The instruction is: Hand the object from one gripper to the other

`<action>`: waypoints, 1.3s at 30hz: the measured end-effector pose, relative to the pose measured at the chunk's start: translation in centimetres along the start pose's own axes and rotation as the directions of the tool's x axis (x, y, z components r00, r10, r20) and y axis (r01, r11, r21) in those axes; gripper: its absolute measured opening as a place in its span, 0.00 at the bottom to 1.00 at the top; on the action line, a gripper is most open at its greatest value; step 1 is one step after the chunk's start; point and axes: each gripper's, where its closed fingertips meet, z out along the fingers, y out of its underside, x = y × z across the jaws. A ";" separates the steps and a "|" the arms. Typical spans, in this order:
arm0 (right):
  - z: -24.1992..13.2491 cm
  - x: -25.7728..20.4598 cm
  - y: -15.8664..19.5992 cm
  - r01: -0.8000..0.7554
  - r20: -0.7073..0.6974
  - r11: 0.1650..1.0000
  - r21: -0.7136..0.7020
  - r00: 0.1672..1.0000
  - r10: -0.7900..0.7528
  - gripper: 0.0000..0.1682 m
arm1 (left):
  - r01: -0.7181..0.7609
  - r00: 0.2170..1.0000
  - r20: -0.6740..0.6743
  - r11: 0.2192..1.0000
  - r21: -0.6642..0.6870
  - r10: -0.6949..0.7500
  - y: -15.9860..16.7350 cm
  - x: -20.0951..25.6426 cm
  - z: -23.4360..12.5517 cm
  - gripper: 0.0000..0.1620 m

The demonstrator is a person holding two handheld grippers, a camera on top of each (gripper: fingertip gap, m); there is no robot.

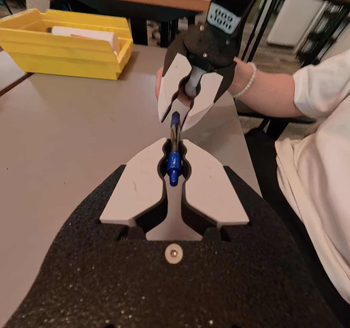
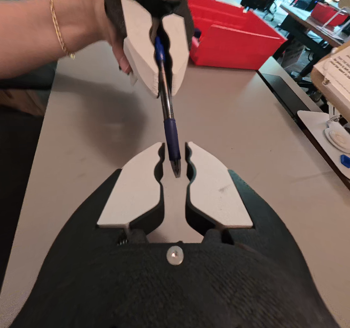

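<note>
A blue pen with a clear barrel is clamped between the fingertips of my left gripper, its blue clicker end pointing back at the camera. My right gripper faces it from beyond, and the pen's grip end lies between its fingers. In the right wrist view my right gripper stands open, with the pen and its blue rubber grip and tip in the gap and a little space on each side. My left gripper holds the pen's far end, above the grey table.
A yellow bin with white items stands at the table's far left. A red bin stands behind the left gripper. A box with papers and a white tray lie right. A person's hands hold both grippers. Tip to tip, the grippers are about 5 centimeters apart.
</note>
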 end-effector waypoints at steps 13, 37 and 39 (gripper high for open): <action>-4.2 3.7 -8.2 -0.485 0.229 0.544 0.684 0.852 0.472 0.25 | 0.169 0.986 -0.117 0.707 0.687 -0.122 -6.9 -1.0 -0.4 0.06; -2.8 5.2 -3.5 -0.169 -0.302 0.968 0.184 0.928 0.220 0.06 | -0.152 0.923 0.384 0.934 0.324 0.017 -6.7 -2.3 1.3 0.20; -1.9 4.9 -3.1 -0.110 -0.353 0.988 0.112 0.925 0.143 0.06 | -0.178 0.911 0.410 0.938 0.297 0.043 -7.4 -1.6 1.6 0.17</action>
